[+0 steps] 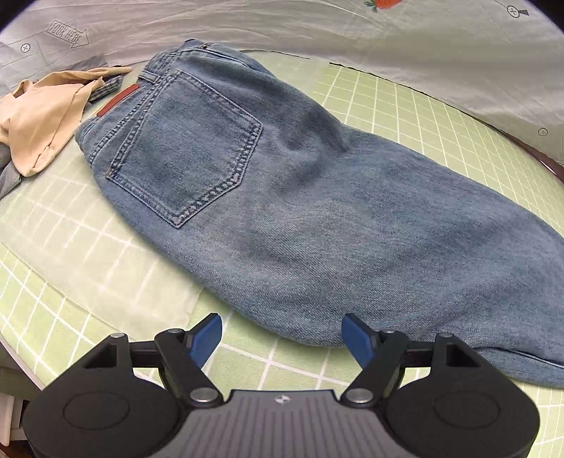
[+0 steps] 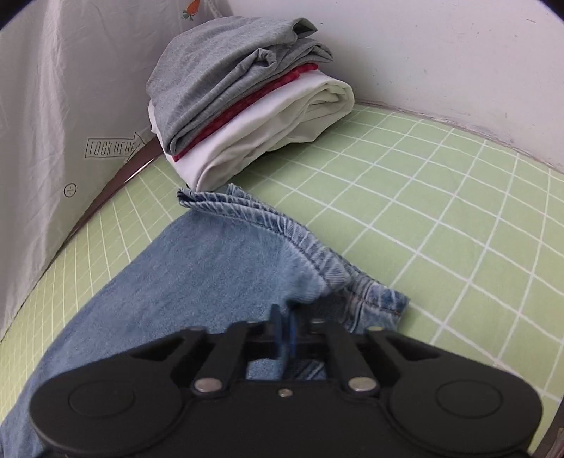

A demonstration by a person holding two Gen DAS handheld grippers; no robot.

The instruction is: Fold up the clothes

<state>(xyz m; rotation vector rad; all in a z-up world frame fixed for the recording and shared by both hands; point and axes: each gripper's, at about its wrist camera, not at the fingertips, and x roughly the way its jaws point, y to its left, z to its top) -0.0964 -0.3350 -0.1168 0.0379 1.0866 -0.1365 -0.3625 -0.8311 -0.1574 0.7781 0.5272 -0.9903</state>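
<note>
A pair of blue jeans [image 1: 282, 197] lies on the green checked cloth, folded lengthwise with a back pocket [image 1: 183, 148] facing up and the waistband at the far left. My left gripper [image 1: 282, 322] hovers open at the near edge of the jeans, its blue pads [image 1: 208, 334] apart with nothing between them. In the right wrist view the leg end of the jeans [image 2: 211, 260] runs to the frayed hem [image 2: 268, 218]. My right gripper [image 2: 284, 326] is shut, its pads pinched together on the denim just short of the hem, where the fabric bunches up.
A stack of folded clothes [image 2: 246, 105], grey on red on white, sits at the far corner against the white wall. A beige garment [image 1: 42, 112] and other loose clothes lie beyond the waistband. A grey printed sheet [image 1: 317, 31] hangs along the back edge.
</note>
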